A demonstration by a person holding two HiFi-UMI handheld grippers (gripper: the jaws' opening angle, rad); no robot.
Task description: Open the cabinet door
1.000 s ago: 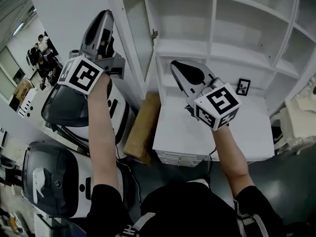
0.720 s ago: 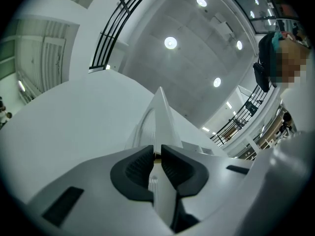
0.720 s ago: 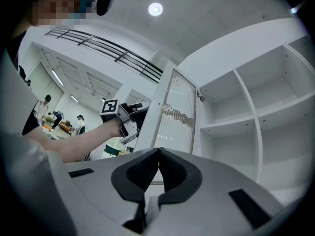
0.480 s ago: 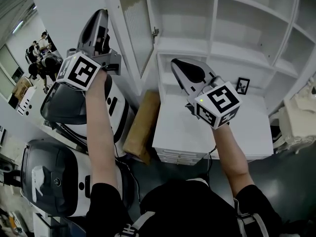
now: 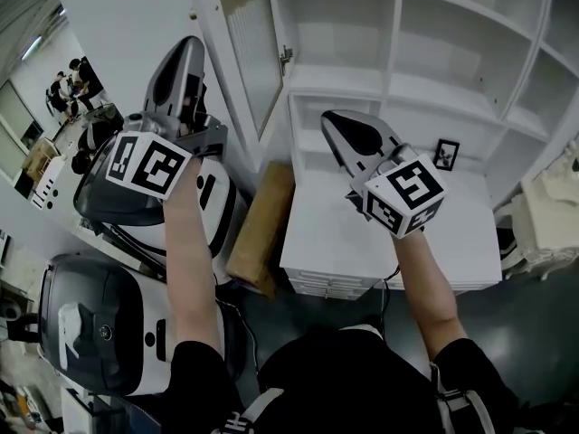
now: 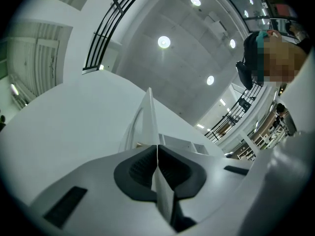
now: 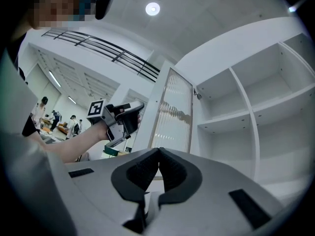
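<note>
The white cabinet door (image 5: 242, 57) with ribbed glass stands swung open, away from the empty shelves (image 5: 344, 25). My left gripper (image 5: 184, 51) is held to the left of the door, apart from it, its jaws shut with nothing between them. In the left gripper view the pads (image 6: 170, 168) meet, and the door's thin edge (image 6: 149, 114) rises just beyond them. My right gripper (image 5: 331, 121) hovers in front of the lower shelves, shut and empty. The right gripper view shows the open door (image 7: 174, 112) and the left gripper (image 7: 129, 113) beside it.
A white counter (image 5: 362, 233) with a small framed picture (image 5: 445, 157) lies below the shelves. A brown cardboard box (image 5: 262, 229) leans beside it. Black and white machines (image 5: 99, 324) stand on the left. Several people (image 5: 72, 80) are far off at the left.
The left gripper has dropped down and away from the door and its jaws have closed. The door now shows more of its glass face. The right gripper has barely moved.
</note>
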